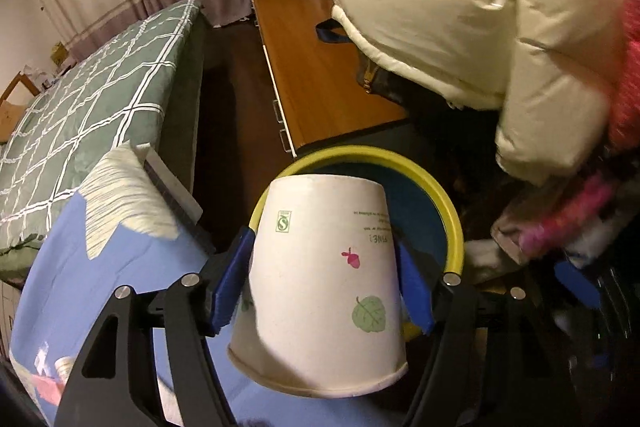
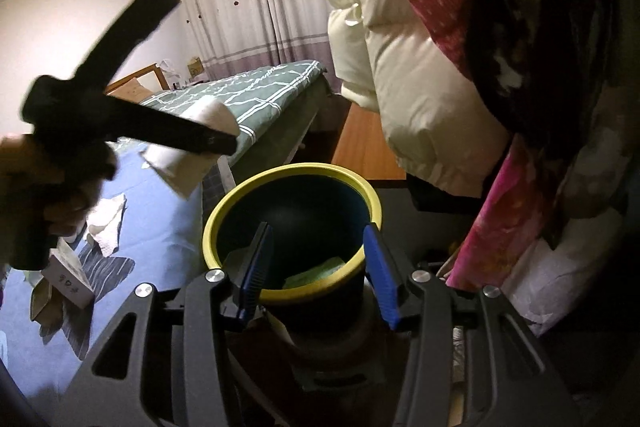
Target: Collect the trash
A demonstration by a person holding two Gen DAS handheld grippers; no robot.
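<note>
The left gripper (image 1: 324, 267) grasps an upside-down white paper cup (image 1: 320, 283) between its blue pads, above the near rim of a yellow-rimmed bin (image 1: 448, 211), while the right gripper (image 2: 316, 267) hangs released and empty over that bin.

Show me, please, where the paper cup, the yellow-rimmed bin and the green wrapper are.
paper cup (image 1: 320, 267), left wrist view, its side wall.
yellow-rimmed bin (image 2: 296, 171), right wrist view, its far rim.
green wrapper (image 2: 320, 273), right wrist view, its top.

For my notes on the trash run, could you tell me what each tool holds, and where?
The left tool holds a paper cup by its side walls, rim toward the camera. The right tool holds nothing.
</note>
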